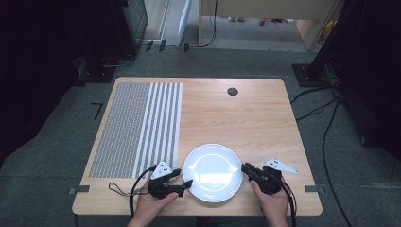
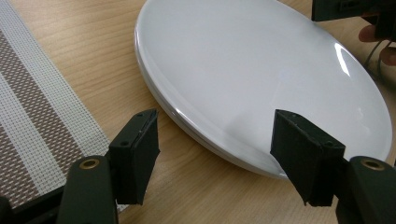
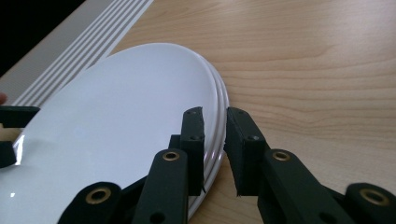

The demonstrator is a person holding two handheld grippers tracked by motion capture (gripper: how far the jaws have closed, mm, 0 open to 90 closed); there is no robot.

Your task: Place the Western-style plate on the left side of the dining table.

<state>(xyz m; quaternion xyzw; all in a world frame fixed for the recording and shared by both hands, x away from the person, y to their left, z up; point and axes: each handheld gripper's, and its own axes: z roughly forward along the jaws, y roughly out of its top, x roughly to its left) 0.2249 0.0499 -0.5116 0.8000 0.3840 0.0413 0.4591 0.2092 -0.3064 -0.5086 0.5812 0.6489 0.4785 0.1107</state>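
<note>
While the right tool (image 3: 215, 140) is pinching the rim of the white plate (image 1: 213, 171), its jaws nearly together, the left tool (image 2: 215, 154) is gaping wide at the opposite edge, not gripping. The plate is lying between them on the surface (image 1: 236, 118), the striped placemat (image 1: 137, 127) beyond the left tool.

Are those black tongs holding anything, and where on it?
The right tongs pinch the round white plate by its rim, on its right edge. The left tongs stand open at its left edge, holding nothing.
</note>
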